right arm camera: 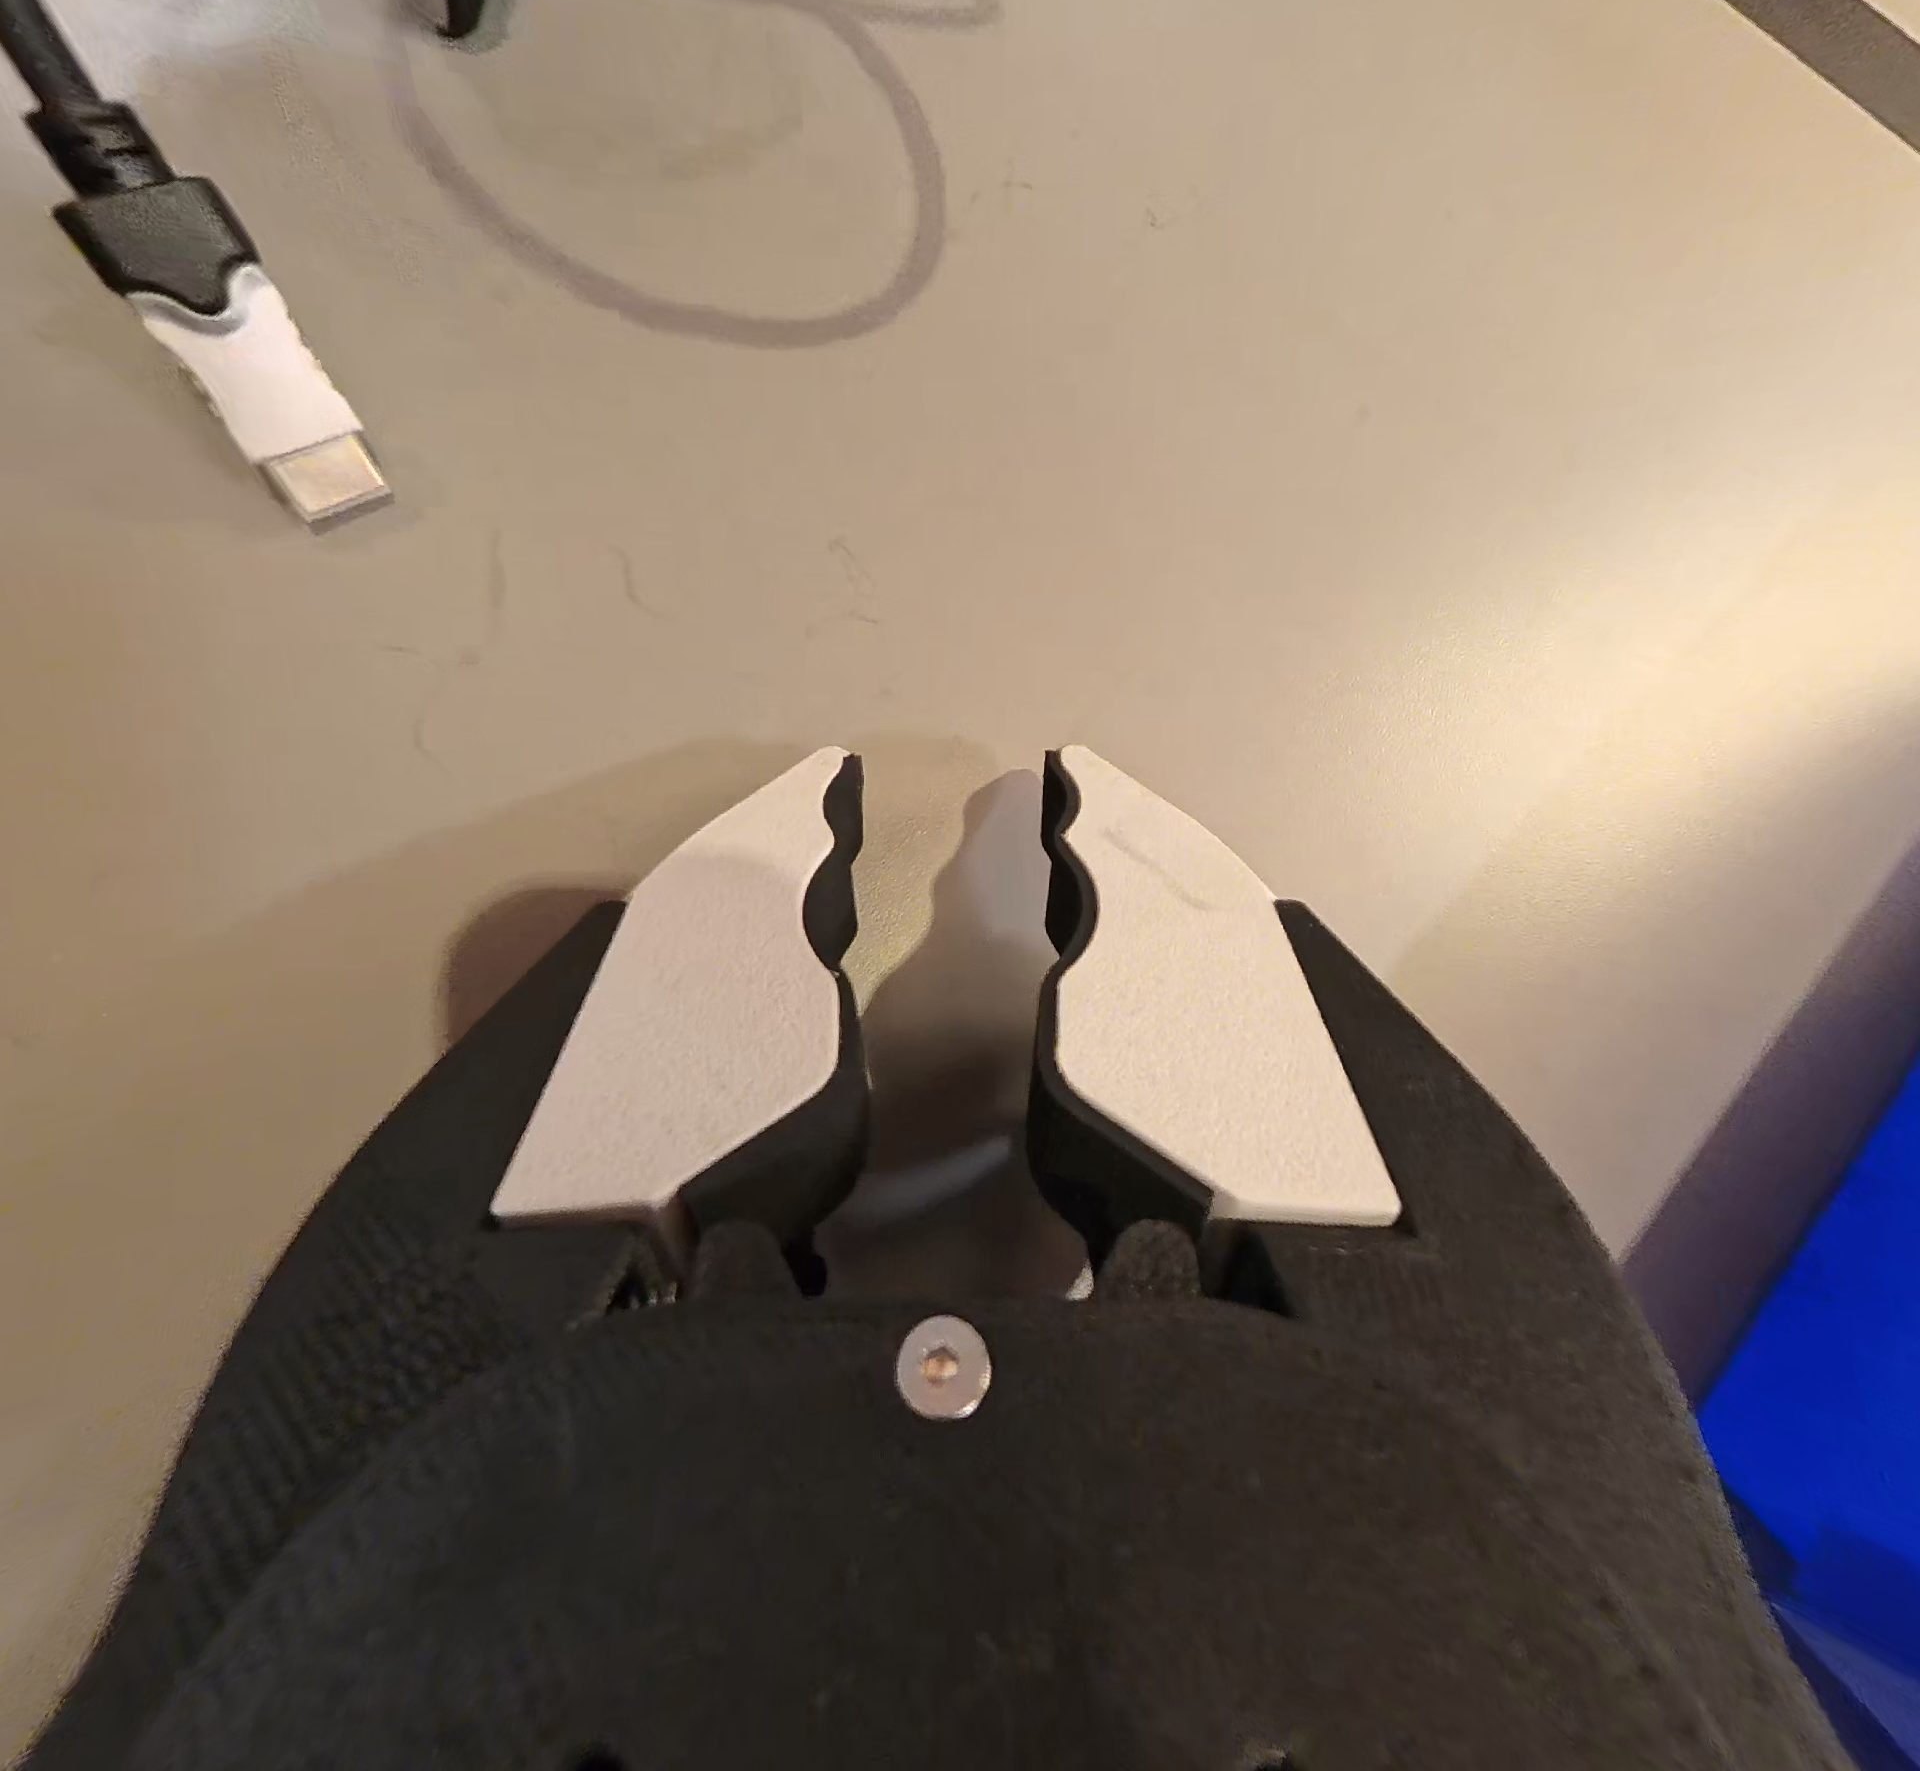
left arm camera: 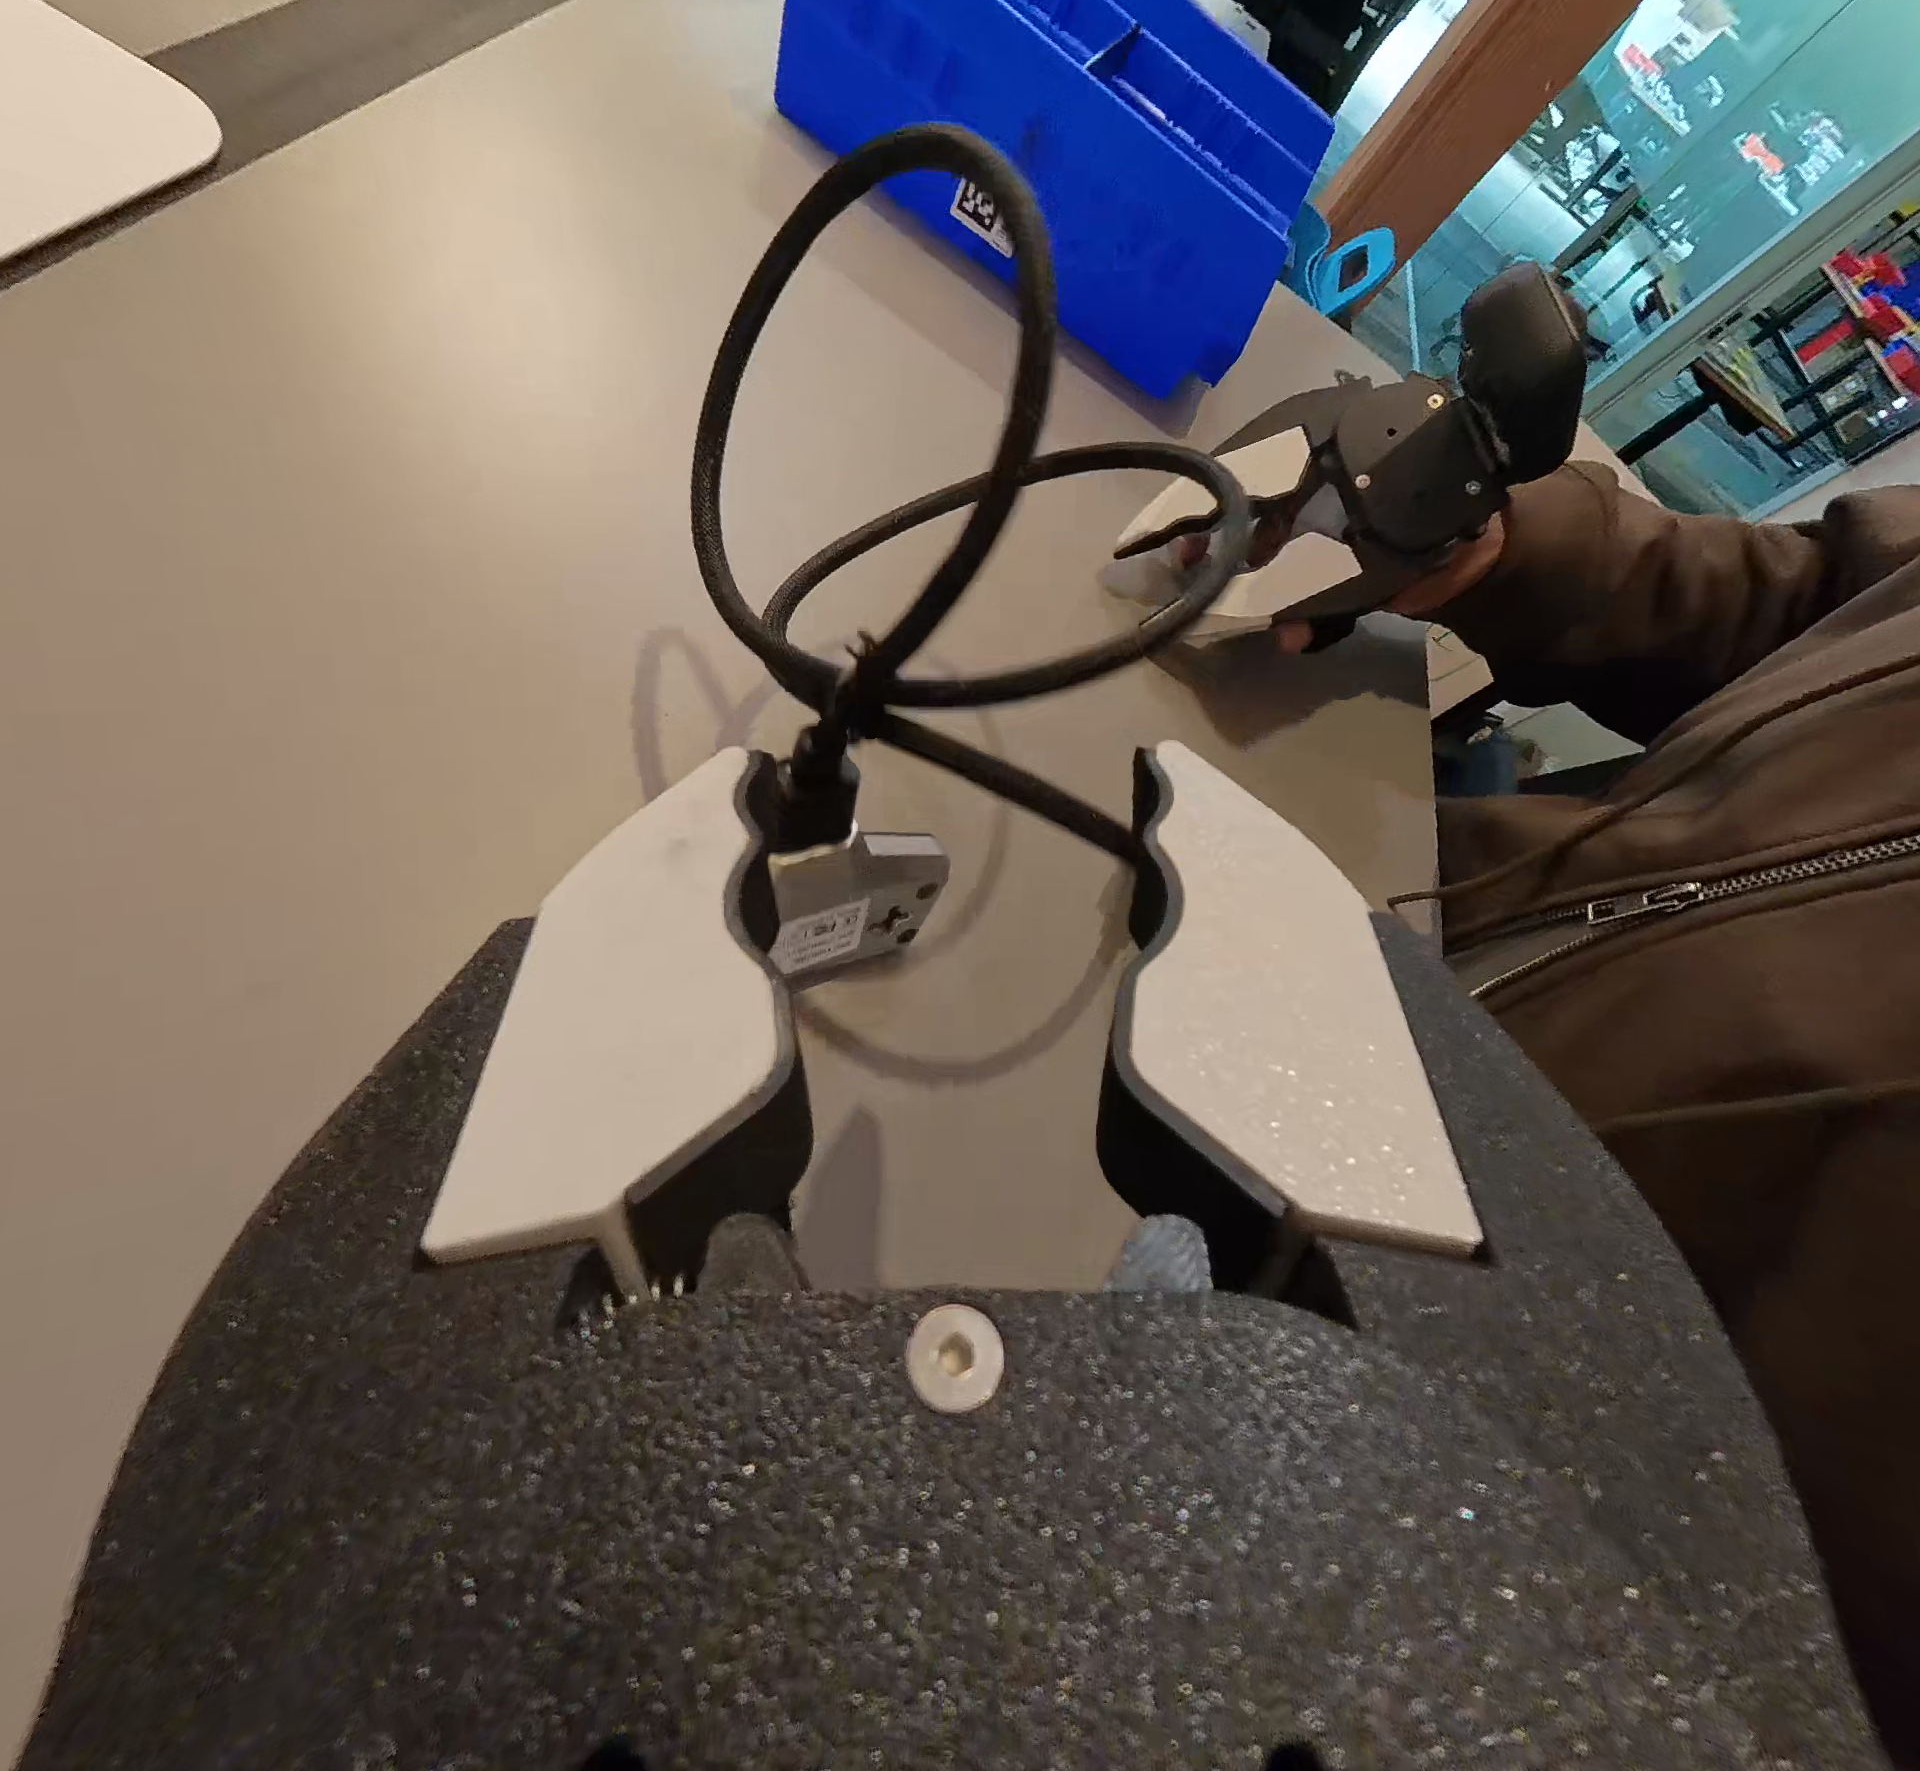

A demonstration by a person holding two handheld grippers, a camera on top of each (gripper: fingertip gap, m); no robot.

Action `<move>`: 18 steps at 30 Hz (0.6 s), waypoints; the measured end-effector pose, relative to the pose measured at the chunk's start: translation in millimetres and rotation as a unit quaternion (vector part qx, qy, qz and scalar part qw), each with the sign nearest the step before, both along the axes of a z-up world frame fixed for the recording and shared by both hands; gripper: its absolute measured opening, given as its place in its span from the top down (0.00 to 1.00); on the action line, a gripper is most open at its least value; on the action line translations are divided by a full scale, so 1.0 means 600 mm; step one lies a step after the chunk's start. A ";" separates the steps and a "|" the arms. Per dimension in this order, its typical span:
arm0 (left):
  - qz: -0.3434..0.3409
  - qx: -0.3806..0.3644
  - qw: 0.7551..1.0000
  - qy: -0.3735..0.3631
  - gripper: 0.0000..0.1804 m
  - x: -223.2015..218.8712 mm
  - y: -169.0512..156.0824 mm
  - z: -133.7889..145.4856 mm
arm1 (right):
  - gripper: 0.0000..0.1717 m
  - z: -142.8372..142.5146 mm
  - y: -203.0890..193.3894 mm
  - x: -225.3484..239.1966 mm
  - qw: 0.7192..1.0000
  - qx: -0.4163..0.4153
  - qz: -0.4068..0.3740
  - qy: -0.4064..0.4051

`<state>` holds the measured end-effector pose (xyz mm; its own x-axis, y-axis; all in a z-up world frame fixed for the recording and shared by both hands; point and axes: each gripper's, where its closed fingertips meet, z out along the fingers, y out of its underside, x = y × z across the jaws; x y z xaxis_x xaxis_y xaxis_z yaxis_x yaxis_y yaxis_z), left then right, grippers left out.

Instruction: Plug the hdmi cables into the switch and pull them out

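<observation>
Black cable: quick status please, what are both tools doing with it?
Left tool wide open, cable's silver plug against one finger. Right tool open, empty, over table. Black cable looped; blue bin behind.

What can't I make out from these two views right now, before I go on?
- Left wrist view: where the black cable runs beyond the right finger of the left gripper, which covers it.
- Left wrist view: the loops are blurred where they cross.
- Left wrist view: inside of the blue bin, cut off by the top edge.
- Right wrist view: the rest of the cable behind its silver plug, cut off by the left edge.
</observation>
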<state>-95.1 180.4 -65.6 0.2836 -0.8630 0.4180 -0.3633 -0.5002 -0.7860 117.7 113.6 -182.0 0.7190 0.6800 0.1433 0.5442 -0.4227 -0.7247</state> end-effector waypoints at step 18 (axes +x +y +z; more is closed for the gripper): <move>0.162 0.023 0.976 0.145 0.64 -0.303 -0.048 0.052 | 0.81 -0.001 0.000 0.000 1.000 0.003 0.000 -0.006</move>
